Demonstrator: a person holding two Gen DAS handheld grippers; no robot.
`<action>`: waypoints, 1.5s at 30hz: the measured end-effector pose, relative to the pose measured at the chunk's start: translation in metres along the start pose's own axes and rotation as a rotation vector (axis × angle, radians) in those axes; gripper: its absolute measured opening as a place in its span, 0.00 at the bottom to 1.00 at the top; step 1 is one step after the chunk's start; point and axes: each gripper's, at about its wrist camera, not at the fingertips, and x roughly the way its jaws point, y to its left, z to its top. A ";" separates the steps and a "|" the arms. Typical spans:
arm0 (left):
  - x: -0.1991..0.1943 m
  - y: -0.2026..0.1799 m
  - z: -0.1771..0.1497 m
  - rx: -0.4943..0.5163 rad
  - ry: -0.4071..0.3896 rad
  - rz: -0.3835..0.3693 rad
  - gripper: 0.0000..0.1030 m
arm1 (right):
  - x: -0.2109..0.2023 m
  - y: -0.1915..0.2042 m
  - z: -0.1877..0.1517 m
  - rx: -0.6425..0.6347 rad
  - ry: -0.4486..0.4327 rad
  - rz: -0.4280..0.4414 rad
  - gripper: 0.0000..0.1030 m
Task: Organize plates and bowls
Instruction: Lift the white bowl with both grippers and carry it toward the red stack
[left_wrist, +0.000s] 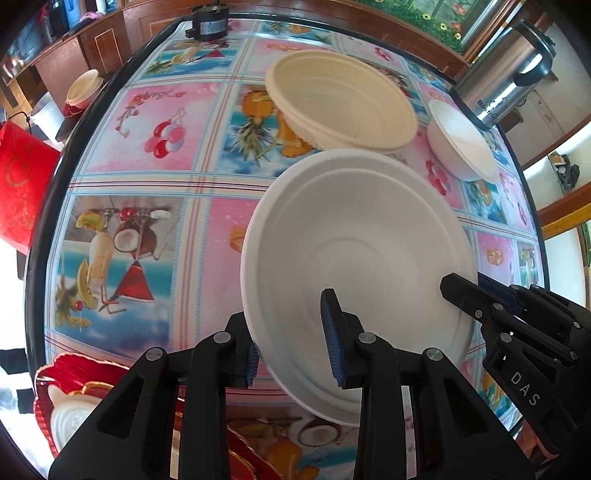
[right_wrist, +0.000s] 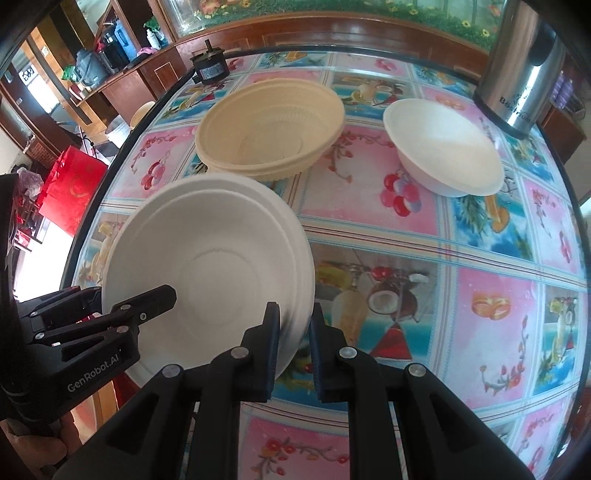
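A: What are the 2 grippers doing over the worktop (right_wrist: 406, 229) with its glossy fruit-print cover?

B: Both are pinching the same white, round, moulded-fibre bowl (left_wrist: 354, 258) by opposite sides of its rim. The left gripper (left_wrist: 293, 341) is clamping the rim between its blue-padded fingers (left_wrist: 330, 332), one inside the bowl, one outside. The right gripper (right_wrist: 293, 345) is doing likewise, its fingers nearly pressed together on the thin rim.

A: Where is that bowl sitting?

B: It is hanging tilted above the cover, in front of a stack of cream, ribbed fibre bowls (right_wrist: 269, 133), which is resting on the worktop.

A: Anything else nearby?

B: A 2nd, smaller white fibre bowl (right_wrist: 443, 151) is standing well apart from the stack, near a steel-and-black kettle (right_wrist: 517, 74). A small black motor (left_wrist: 207, 22) is lying at the far edge. Red, gold-trimmed dishes (left_wrist: 74, 373) are showing at the near edge.
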 end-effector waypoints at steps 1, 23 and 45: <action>-0.001 -0.002 0.000 0.002 -0.003 0.003 0.29 | -0.002 -0.001 -0.001 0.000 -0.001 -0.005 0.14; -0.016 -0.038 -0.036 -0.003 -0.026 -0.004 0.28 | -0.034 -0.026 -0.030 -0.040 -0.030 0.000 0.14; -0.045 -0.046 -0.057 -0.008 -0.071 0.047 0.29 | -0.058 -0.023 -0.045 -0.087 -0.073 0.048 0.14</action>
